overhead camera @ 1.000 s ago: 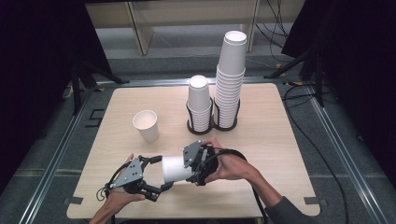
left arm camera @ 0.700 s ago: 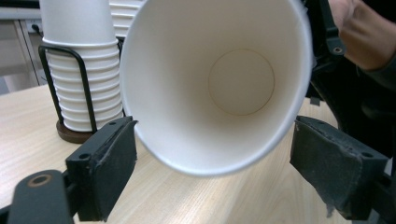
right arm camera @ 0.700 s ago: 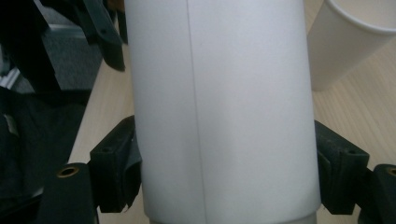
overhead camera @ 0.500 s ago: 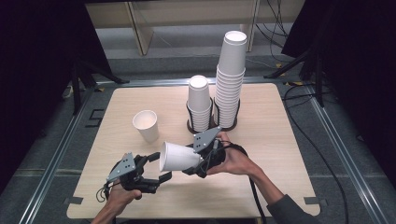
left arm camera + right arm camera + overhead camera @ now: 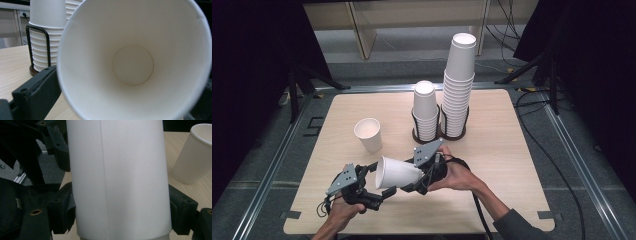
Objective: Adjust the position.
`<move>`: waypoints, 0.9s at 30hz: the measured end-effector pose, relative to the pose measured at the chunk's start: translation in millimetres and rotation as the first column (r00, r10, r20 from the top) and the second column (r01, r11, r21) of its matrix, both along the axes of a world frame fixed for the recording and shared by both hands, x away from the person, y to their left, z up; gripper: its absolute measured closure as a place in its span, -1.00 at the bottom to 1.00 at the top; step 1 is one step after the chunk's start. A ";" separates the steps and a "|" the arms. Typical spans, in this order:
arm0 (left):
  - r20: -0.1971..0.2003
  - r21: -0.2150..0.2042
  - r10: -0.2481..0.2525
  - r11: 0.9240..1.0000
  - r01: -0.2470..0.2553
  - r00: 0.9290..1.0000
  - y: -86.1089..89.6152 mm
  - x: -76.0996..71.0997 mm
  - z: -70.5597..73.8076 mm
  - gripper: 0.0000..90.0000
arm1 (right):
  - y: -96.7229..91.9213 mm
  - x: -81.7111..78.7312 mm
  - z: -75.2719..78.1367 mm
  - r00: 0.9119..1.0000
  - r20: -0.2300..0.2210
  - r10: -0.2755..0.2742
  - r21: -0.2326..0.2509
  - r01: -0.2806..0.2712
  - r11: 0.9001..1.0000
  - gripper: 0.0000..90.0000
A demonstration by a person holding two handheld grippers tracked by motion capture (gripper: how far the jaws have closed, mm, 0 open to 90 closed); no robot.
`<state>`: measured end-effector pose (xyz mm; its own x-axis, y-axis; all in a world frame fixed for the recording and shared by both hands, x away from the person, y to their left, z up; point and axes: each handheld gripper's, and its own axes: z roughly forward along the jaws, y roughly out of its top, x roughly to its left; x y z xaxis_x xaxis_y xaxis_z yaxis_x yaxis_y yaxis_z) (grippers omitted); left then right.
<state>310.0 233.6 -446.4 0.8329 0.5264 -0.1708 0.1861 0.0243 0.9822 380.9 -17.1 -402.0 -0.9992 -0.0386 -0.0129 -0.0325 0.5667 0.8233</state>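
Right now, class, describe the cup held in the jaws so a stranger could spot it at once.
Start at the wooden table and find the two stacks of white paper cups in the black rack. Nearer the person, the right gripper clamps one paper cup. Unlike the upright loose cup, it lies sideways in mid-air.

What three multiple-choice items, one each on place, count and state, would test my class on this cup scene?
1. Where is the lone upright cup?
A) left of the stacks B) right of the stacks C) inside the rack
2. How many stacks stand in the rack?
A) one B) two C) four
3. How is the held cup?
A) upright B) crushed C) on its side

Key: 1 A, it stands left of the stacks. 2 B, short stack and tall stack. 3 C, the right claw grips it, mouth toward the left claw.
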 end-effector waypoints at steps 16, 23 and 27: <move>0.015 -0.039 0.003 0.999 -0.002 1.000 5.0 -0.5 6.0 -0.86 | 7.5 1.3 -16.2 0.999 -0.049 0.012 0.039 -0.010 0.999 -0.50; 0.019 0.019 0.005 1.000 -0.005 1.000 4.1 -0.3 5.9 -0.76 | 11.7 -3.3 -17.0 0.999 0.021 -0.050 -0.053 0.051 0.997 -0.62; 0.016 0.050 0.011 0.999 -0.012 1.000 3.6 -0.6 6.1 -0.74 | 15.6 -8.7 -14.2 0.993 0.098 -0.059 -0.109 0.070 0.992 -0.64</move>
